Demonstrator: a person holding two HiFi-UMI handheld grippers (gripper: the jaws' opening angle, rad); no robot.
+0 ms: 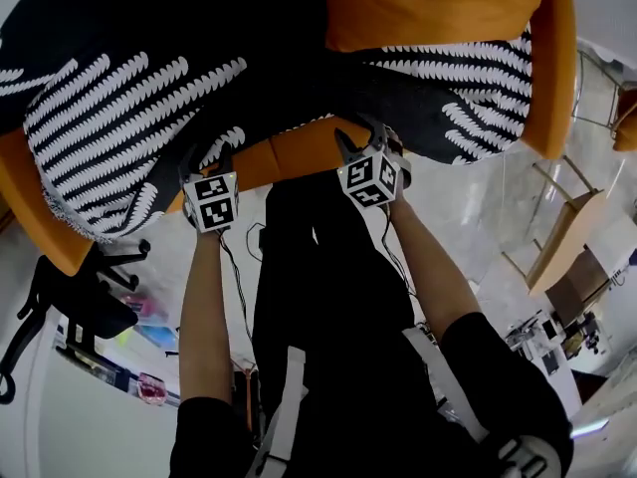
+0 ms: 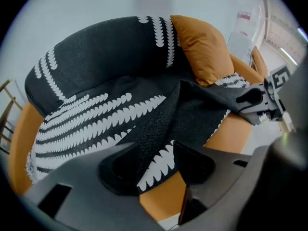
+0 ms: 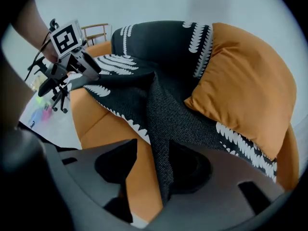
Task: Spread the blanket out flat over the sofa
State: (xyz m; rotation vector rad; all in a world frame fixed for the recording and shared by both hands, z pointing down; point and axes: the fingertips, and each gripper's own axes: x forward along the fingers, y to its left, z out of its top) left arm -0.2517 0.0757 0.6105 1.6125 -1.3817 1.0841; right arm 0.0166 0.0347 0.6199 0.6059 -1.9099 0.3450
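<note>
Head view: blanket [image 1: 129, 118] lengthwise along sofa [image 1: 299, 152]

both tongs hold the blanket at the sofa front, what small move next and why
Probably draw the left tongs and right tongs apart along the front edge of the sofa. Both grip the blanket, but it rises in a creased ridge between them and bunches by the cushion, so it isn't flat yet.

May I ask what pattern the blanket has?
The blanket is black with white scalloped stripes; left gripper view.
</note>
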